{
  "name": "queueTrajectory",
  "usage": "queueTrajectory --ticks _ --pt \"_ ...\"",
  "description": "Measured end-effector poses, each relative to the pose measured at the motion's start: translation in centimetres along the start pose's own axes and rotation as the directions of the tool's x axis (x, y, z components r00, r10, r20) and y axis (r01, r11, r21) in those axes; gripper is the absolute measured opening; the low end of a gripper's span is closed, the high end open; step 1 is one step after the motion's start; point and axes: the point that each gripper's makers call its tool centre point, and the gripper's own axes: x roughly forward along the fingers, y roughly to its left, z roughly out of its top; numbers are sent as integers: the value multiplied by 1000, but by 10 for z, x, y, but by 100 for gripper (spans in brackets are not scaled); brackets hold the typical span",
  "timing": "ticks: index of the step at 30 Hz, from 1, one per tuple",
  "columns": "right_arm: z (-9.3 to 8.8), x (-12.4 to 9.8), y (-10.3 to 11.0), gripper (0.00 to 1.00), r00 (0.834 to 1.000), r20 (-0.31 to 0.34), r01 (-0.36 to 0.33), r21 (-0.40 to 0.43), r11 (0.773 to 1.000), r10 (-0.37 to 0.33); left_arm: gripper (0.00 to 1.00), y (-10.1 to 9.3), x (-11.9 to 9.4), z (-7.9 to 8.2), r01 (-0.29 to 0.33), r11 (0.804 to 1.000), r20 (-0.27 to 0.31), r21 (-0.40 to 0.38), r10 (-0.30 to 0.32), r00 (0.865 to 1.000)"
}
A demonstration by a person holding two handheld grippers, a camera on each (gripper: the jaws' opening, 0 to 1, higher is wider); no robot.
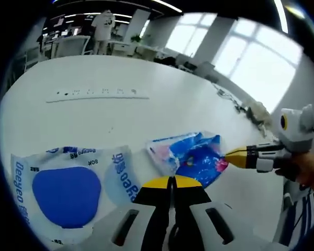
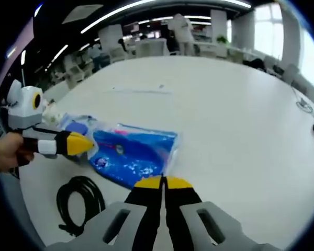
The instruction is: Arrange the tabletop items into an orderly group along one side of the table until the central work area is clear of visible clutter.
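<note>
A crinkled blue plastic packet (image 2: pixel 133 151) lies on the wide white table (image 2: pixel 225 115) of a bright open office, pinched at opposite edges by the closed right gripper (image 2: pixel 163 182) and left gripper (image 1: pixel 171 182), beside a coiled black cable (image 2: pixel 78 201).

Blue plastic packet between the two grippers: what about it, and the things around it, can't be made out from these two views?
- Blue plastic packet: near edge hidden behind the right gripper in the right gripper view; printing too blurred to read.
- Left gripper: its shut tips cover the packet's corner in the left gripper view, so grip is unclear.
- Black cable: its ends are too small and dark to tell.
- Power strip: sockets too small.
</note>
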Motion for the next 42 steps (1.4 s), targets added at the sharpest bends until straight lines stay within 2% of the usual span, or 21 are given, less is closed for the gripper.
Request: queueTrajectory --ticks 9,12,20,23,26,30,33,36,42 --pt "-6 3 2 0 999 -42 11 -71 997 -14 1 1 -1 -2 -17 999 3 40 17 1000" --pt "-8 3 6 0 999 -52 7 -77 997 -11 2 1 0 -2 -22 999 1 48 22 1000" --pt "-9 5 0 1 998 -55 24 -76 997 -29 4 -3 -1 2 -8 998 9 59 7 1000" --pt "-11 3 1 1 998 -60 28 -70 997 -32 5 -3 -1 3 -8 999 6 31 8 1000" --pt "-11 3 -1 1 998 -59 31 -71 997 -35 5 -3 -3 6 -13 998 17 69 12 1000" --pt "-12 2 1 3 998 -64 25 -60 998 -29 8 -4 -7 8 -15 997 18 74 13 1000" --pt "-9 1 -1 13 997 -50 47 -49 998 -50 9 -9 -11 11 -4 994 33 106 0 999" --pt "-6 -4 0 17 998 -40 51 -22 998 -52 12 -14 -17 16 10 993 46 118 -15 999" --pt "2 -14 1 38 998 -22 67 29 997 -66 27 -15 -32 25 22 989 48 144 -30 998"
